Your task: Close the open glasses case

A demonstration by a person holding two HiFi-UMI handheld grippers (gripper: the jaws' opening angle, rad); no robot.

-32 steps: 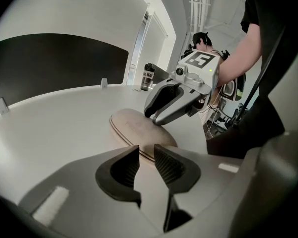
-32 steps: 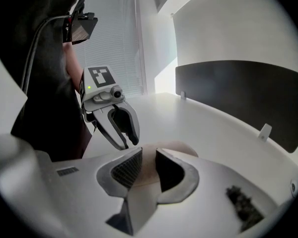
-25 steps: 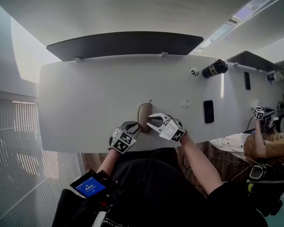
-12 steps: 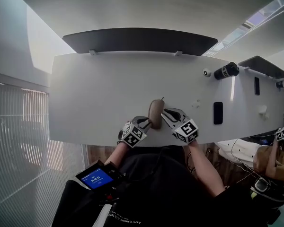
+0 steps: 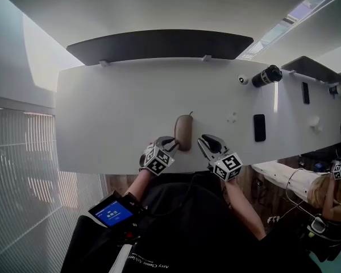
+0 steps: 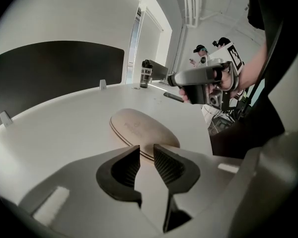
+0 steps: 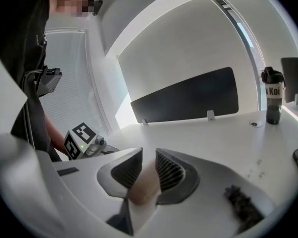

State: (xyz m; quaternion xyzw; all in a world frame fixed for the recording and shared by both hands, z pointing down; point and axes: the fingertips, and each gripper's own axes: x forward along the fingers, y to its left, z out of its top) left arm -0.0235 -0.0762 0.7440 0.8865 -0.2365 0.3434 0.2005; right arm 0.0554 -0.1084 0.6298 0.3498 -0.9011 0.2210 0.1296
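The case point(image 5: 183, 132) lies flat on the table point(image 5: 113, 112), close to the near edge. Its lid is down, and no gap shows along its rim in the left gripper view, so it looks shut.

A second ago the right gripper point(image 5: 204, 143) was on top of the case. Then it slid off to the side. Now it is lifted and pulled back toward the person, apart from the case. Its fingers are a little spread and pinch nothing. The tan case only shows through the gap, farther off.

The left gripper point(image 5: 171, 146) has stayed at the near end of the case. Its fingers are a little spread too, and they are closing slowly. Nothing is between them. The case sits just past the tips, and whether the tips touch it is hard to tell.

This likely means the push on the lid is over and the job is done, or almost done. The left gripper may have only been keeping the case from sliding.
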